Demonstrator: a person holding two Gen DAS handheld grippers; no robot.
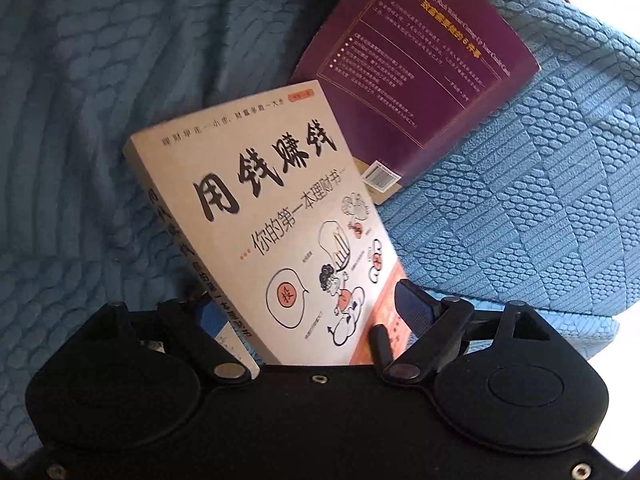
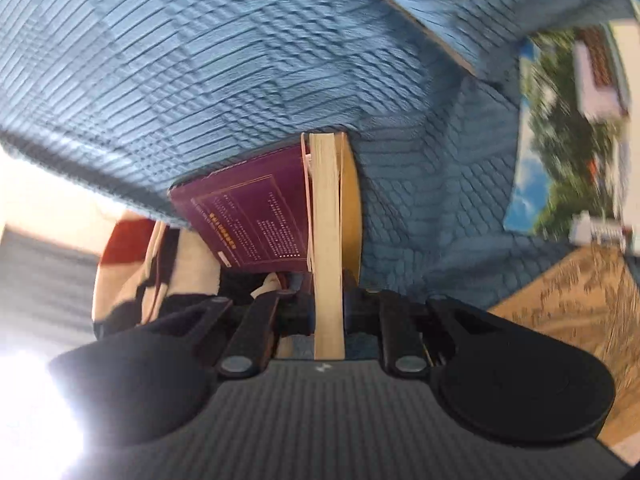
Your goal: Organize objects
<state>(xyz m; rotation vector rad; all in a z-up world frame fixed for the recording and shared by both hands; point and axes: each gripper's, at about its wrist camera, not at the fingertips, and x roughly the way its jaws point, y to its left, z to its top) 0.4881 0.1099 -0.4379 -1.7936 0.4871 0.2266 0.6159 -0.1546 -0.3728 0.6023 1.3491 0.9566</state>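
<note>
The left claw pinches the lower end of a cream paperback, tilted above the blue textured bedspread; only this view shows its cover. The purple book lies behind it. The right wrist view alone shows the right claw clamped on that purple book's page edge, beside a blurred landscape picture.

Matt paper white book, glossy purple book, rough quilted blue cloth cover, matt black plastic tongs, metal rivets.
</note>
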